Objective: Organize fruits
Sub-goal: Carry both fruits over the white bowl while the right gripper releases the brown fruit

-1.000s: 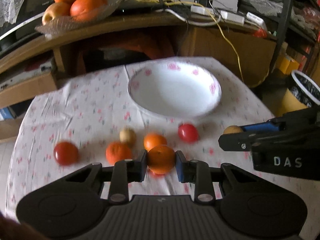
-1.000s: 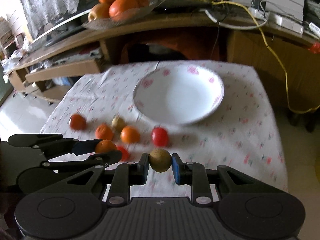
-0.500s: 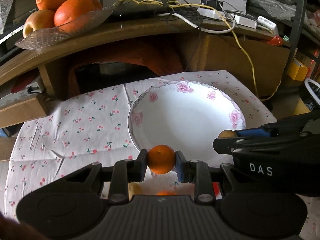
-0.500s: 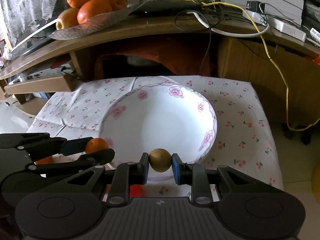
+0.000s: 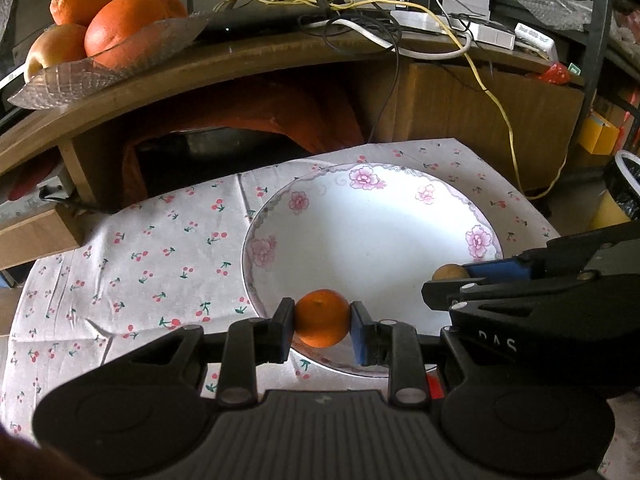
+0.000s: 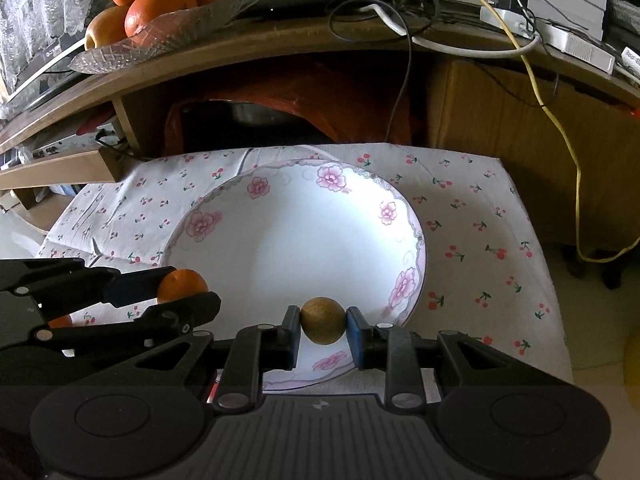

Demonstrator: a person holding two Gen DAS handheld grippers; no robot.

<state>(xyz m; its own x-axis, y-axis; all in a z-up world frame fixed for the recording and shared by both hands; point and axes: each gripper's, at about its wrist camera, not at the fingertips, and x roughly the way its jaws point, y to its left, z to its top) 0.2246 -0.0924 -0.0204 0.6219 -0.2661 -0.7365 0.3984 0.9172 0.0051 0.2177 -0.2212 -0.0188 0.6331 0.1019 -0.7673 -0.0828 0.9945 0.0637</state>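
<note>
1. left wrist view: i am holding the small orange clamped in the left gripper over the near rim of the flowered plate. advice: lower before letting go, so it cannot roll.
2. right wrist view: the right gripper jaws are opening around the brown fruit, pads touching, above the plate's near edge. the left gripper is crowding beside it; glass fruit dish well apart.

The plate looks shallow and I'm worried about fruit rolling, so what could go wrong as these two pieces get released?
1. The right gripper is opening on the brown fruit over the plate near rim; it may roll off onto the tablecloth.
2. The left gripper holds the orange close by; released fruits could knock together.
</note>
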